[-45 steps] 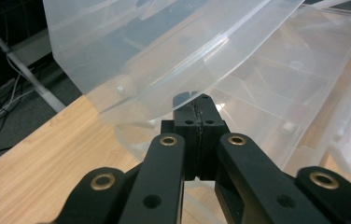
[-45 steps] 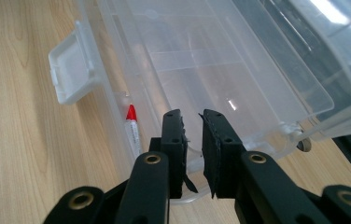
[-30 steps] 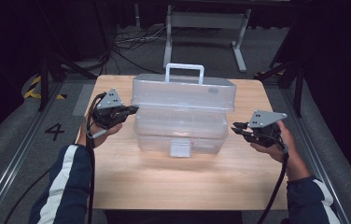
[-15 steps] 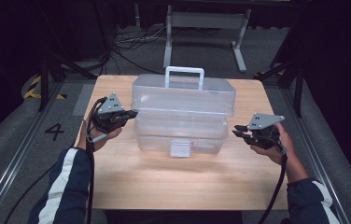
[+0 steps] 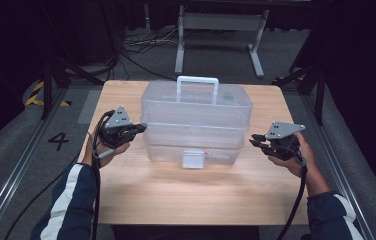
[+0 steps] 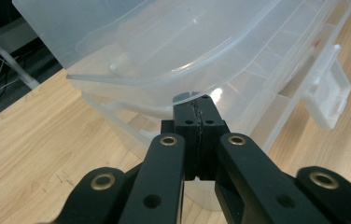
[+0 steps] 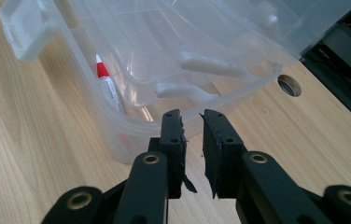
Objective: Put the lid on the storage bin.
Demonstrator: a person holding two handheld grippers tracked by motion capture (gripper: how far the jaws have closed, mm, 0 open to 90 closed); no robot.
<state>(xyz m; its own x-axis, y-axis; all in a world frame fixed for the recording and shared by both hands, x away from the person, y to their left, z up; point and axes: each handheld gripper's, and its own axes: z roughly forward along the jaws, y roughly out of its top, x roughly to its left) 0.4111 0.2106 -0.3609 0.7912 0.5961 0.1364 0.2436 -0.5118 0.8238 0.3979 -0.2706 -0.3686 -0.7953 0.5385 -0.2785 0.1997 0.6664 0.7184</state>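
Clear toolbox, left tool clenched at its end, right tool slightly parted beside it.

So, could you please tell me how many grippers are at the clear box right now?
2: the left gripper with its fingers at the clear box's left end, and the right gripper just off its right end, not touching.

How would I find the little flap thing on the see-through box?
Find the wooden table, then the big clear plastic box with a white handle on top. On its front wall, low in the middle, hangs a small frosted latch, the one piece that sticks out.
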